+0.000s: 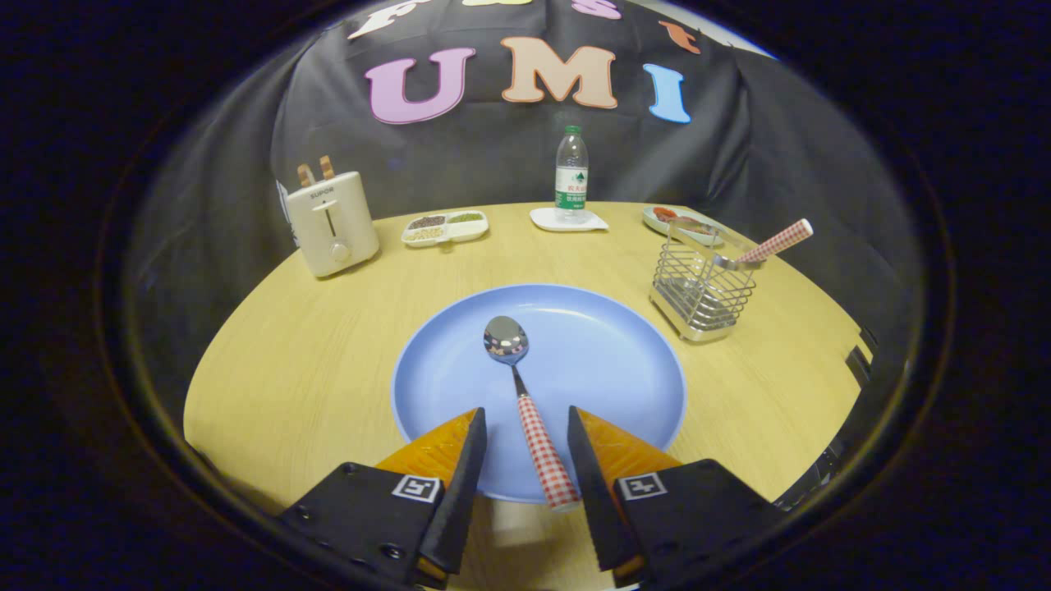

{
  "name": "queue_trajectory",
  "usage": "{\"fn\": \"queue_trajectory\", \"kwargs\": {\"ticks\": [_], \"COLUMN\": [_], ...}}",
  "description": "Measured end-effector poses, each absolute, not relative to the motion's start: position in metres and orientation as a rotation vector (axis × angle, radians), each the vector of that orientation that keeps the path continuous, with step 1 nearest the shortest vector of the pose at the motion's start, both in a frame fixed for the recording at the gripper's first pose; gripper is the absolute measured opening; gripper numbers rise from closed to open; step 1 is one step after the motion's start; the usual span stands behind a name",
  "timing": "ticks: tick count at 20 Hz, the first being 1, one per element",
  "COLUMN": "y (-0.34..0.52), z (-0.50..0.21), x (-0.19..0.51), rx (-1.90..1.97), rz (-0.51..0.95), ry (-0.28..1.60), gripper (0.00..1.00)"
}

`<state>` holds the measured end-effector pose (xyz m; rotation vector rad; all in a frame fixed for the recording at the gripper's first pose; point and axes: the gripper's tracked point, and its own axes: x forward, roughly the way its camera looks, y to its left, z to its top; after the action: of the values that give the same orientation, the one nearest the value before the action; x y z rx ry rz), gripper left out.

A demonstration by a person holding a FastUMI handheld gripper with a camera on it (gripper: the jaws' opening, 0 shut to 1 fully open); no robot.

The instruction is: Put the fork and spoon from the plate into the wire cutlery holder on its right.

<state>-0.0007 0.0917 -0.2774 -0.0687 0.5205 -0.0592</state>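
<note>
A spoon [519, 386] with a red-checked handle lies on the blue plate [608, 361], bowl pointing away from me. Its handle runs back between the fingers of my gripper [526, 417], which stand open on either side of it without touching. To the right of the plate stands the wire cutlery holder [702, 287]. A red-checked handle [776, 240], the fork's as far as I can tell, sticks out of the holder's top and leans to the right.
At the back of the round wooden table [312, 369] stand a cream toaster [331, 222], a divided white dish [446, 227] of grains, a water bottle [571, 174] on a white coaster and a small plate [677, 220] with food behind the holder.
</note>
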Motion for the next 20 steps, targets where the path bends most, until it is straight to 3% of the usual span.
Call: {"fn": "queue_trajectory", "kwargs": {"ticks": [4,7,12,20], "y": [0.098,0.093,0.092,0.078], "z": [-0.286,-0.281,-0.273,-0.224], "x": [0.004,-0.001,0.001,-0.004], "rx": [-0.05,-0.059,-0.101,-0.138], "rz": [-0.033,-0.056,-0.047,-0.003], "ry": [0.543,0.56,0.568,0.572], "gripper": [0.31,0.18,0.13,0.13]}}
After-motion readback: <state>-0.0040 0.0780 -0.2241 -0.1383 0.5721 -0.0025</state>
